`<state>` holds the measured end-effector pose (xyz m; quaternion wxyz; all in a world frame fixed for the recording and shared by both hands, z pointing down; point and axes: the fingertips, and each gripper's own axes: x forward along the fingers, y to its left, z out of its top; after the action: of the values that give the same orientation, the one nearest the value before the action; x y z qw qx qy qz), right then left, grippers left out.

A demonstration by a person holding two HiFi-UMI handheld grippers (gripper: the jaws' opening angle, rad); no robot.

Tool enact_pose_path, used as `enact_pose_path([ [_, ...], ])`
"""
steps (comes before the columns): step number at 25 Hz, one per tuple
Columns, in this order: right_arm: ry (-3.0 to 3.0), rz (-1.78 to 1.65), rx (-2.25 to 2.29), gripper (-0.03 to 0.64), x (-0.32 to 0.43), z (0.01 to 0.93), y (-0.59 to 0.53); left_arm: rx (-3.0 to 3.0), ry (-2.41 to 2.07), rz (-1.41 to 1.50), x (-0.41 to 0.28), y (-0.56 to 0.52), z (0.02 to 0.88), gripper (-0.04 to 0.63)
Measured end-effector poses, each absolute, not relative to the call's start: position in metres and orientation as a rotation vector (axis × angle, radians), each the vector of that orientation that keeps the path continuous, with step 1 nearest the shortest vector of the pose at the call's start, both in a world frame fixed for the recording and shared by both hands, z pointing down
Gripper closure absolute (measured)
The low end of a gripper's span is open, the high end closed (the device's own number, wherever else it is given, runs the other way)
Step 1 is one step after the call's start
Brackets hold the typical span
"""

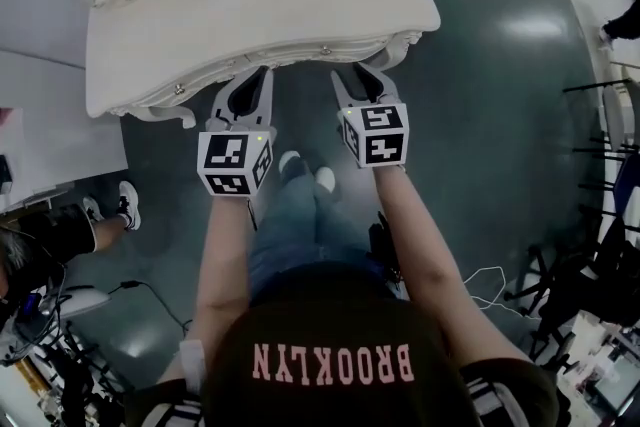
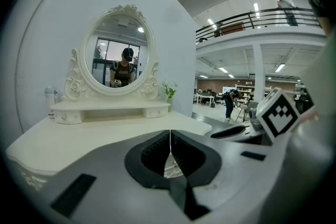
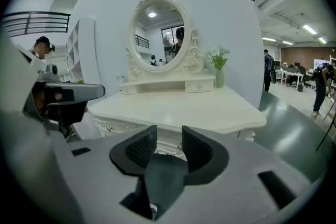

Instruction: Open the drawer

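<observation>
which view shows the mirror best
The left gripper view: the mirror looks largest there, with its whole oval and carved frame clear and the person reflected in it. The right gripper view shows the mirror whole too, but smaller and more angled. The head view, looking down, shows at most its carved top at the upper edge.

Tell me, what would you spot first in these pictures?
The big cream-white carved dressing table fills the top of the head view, and its oval mirror in a curly white frame stands at the back. Just below its front edge, the grey left tool, shut, and the grey right tool, open and empty, point at it, each carrying a black-and-white marker cube.
</observation>
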<state>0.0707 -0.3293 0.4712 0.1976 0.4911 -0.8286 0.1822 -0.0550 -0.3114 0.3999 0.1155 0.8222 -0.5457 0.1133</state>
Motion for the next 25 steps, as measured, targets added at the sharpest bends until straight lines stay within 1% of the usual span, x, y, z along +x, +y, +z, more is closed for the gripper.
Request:
enact_pose_path([
  [16, -2.118, 0.693, 1.353, 0.482, 0.046, 0.599, -0.389, 2.372, -1.469, 0.404, -0.069, -0.359, 0.46, 0.591],
  [25, -1.993, 0.761, 1.372, 0.482, 0.045, 0.648, -0.409, 2.364, -1.433, 0.407, -0.079, -0.375, 0.476, 0.591],
])
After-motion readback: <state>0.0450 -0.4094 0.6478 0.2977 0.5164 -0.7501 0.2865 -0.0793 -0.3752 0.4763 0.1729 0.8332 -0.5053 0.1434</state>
